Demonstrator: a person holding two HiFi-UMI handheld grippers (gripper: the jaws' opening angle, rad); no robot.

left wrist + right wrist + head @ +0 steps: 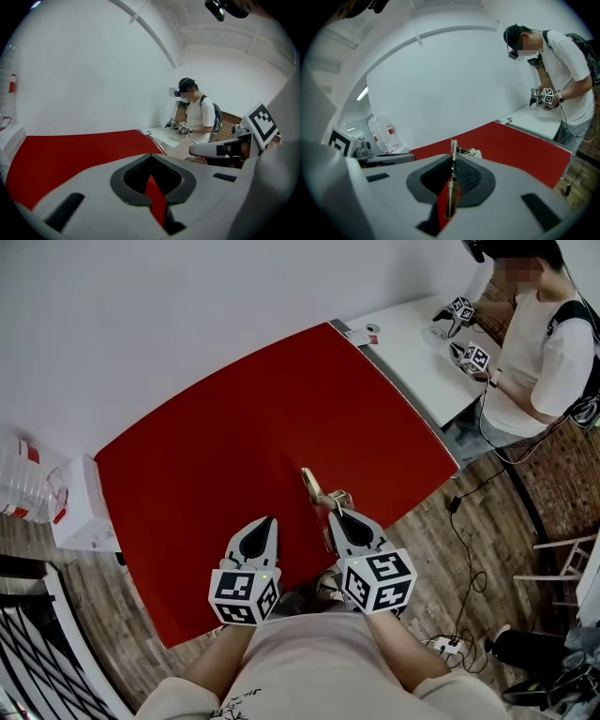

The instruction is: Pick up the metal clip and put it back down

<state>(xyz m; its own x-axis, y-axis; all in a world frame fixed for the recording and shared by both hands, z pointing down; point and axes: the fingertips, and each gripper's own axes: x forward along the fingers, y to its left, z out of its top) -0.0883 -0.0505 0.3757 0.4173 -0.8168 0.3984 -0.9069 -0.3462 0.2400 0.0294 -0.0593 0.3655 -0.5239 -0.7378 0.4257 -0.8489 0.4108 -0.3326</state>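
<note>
The metal clip (pixel 315 487) is a thin gold-coloured strip with a folded piece at its side. It is over the near part of the red table (pixel 234 427). My right gripper (pixel 335 512) is shut on the clip's near end. In the right gripper view the clip (pixel 453 152) stands on edge between the pads, poking out past the fingertips. Whether it touches the table I cannot tell. My left gripper (pixel 268 520) sits beside it to the left, shut, with nothing in it. In the left gripper view, only a thin sliver of red table shows between the jaws of the left gripper (pixel 151 165).
A white table (pixel 412 352) adjoins the red one at the back right; a person (pixel 539 343) there handles other marker-cube grippers. A water bottle (pixel 23 479) and a white box (pixel 84 507) stand left of the table. Cables (pixel 464 549) lie on the wooden floor at right.
</note>
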